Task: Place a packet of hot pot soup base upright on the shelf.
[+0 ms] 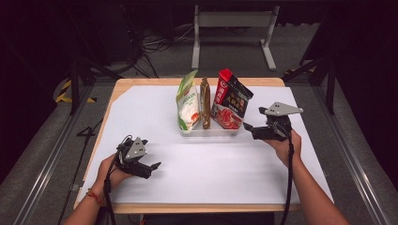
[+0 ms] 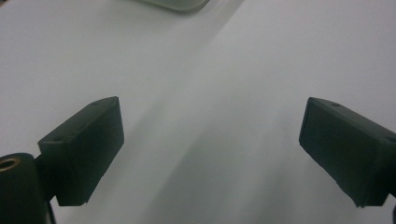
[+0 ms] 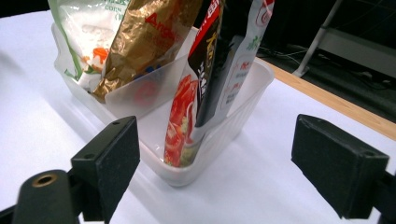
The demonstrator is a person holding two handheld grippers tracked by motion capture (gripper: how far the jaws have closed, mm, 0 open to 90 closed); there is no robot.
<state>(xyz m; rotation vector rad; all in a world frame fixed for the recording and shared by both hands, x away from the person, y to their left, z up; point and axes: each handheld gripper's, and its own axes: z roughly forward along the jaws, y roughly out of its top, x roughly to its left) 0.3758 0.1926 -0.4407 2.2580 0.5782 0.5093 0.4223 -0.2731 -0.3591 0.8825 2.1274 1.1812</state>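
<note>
Nearest the person, the left tool (image 1: 151,168) rested low over the white sheet (image 1: 197,164) that covered the desk (image 1: 141,82), its jaws spread wide with nothing but bare paper between them — seemingly parked there out of the way, leaving the work to the other hand. Its pads (image 2: 88,149) were matte black blocks, square-edged and slightly rubbery in look.

Farther out and to the right, the right tool (image 1: 247,127) pointed at the near corner of the clear plastic tray (image 3: 219,140), jaws likewise apart and holding nothing, just short of the tray's rounded wall. That angle suggested an approach to the red-and-black pouch (image 3: 205,84), the packet closest to it.

The tray sat mid-desk, a thin, translucent tub with soft corners (a divider wall showed inside it), and the three packets stood upright in it, leaning against its walls and each other — filed on edge, probably so each top stayed free to grasp. The red-and-black pouch was glossy, flat and stiff-looking, printed with a red dish. Beside it stood a crinkled gold foil packet (image 3: 140,42), and beyond that a green-and-white bag (image 3: 84,32) of smooth, partly see-through film, plumper than the rest.

Past the desk's wooden edge lay dark floor, cables and a grey metal frame (image 1: 232,21).
</note>
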